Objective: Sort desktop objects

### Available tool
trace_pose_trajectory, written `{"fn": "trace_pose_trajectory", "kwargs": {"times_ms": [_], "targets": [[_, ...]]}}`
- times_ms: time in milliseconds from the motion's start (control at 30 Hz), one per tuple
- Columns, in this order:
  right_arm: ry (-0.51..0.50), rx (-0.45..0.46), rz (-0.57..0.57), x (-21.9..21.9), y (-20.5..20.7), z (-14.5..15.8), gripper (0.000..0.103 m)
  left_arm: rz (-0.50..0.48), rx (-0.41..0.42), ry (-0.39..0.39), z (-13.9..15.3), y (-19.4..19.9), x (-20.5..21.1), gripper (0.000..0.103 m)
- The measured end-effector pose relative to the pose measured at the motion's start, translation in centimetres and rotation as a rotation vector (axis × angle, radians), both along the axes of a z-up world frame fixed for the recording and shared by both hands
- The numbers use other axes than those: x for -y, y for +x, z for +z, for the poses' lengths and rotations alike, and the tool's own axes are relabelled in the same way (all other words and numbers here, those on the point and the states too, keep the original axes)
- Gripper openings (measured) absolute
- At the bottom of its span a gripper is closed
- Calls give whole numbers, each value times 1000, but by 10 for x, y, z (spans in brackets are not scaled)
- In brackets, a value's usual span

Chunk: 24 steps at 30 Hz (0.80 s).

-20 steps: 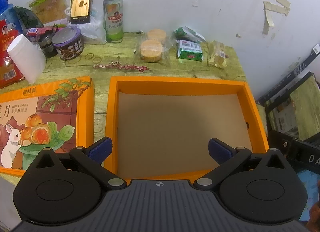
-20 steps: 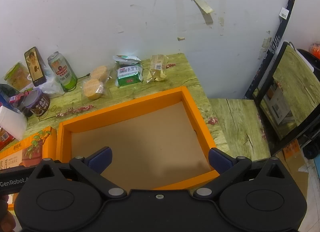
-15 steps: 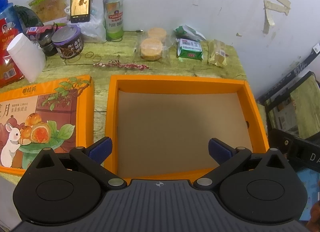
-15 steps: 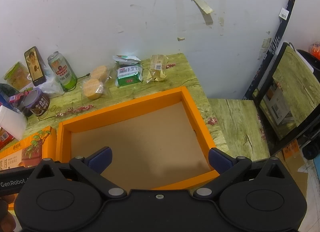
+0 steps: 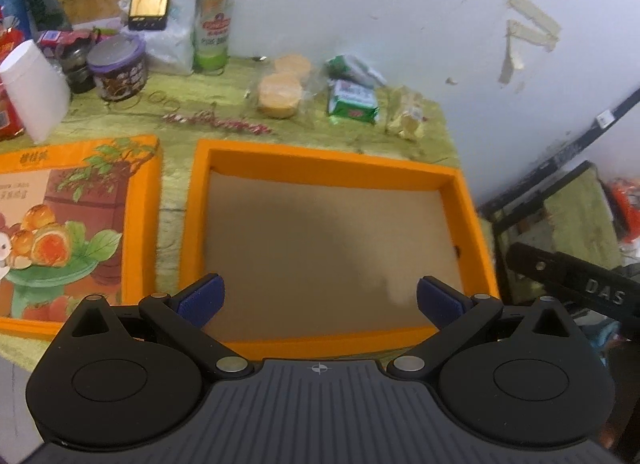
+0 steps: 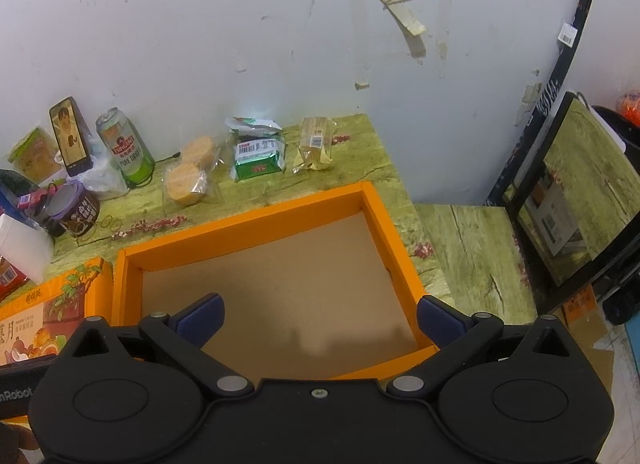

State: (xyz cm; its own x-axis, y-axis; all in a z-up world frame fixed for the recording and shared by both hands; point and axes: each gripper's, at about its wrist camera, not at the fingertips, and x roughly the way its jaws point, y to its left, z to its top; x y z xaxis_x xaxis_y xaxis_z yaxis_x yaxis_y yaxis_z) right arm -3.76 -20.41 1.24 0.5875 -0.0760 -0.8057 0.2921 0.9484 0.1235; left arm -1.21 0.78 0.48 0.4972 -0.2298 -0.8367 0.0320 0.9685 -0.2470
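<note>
Against a white wall (image 6: 200, 24), the green wood-grain worktop (image 6: 352, 176) carries an orange box (image 5: 332, 162) with bare cardboard floor; left gripper (image 5: 319, 298) and right gripper (image 6: 319, 314) gape wide, holding nothing.

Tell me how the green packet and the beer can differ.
The green packet lies flat; the beer can stands upright. The packet is a soft foil wrapper with a barcode label; the can is a rigid cylinder. The packet sits nearer the orange box. Both are green and rest on the table near the wall.

The green can (image 6: 127, 153) reads "TSINGTAO PURE DRAFT"; the black bar (image 5: 580, 288) reads "DAS".
</note>
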Motion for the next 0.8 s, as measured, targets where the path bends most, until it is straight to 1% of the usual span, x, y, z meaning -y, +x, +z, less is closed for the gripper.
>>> {"fn": "trace_pose_trajectory", "kwargs": {"times_ms": [100,300,433,533,667,800], "targets": [[0,9,0,0,-1,1,103,-13,15,-2,3,-1,3,103],[9,18,10,1,3,2,103,-37,-16,37,-2,0,7,103],[10,22,19,0,4,2,103,-24,-8,26,-1,-1,2,103],[5,18,29,-2,5,2,103,-17,-16,7,-2,0,-2,103],[6,1,49,-5,5,1,103,-40,-34,-31,-4,1,-3,103],[2,-21,58,-11,4,-4,103,-34,-12,-19,-1,2,-3,103]]}}
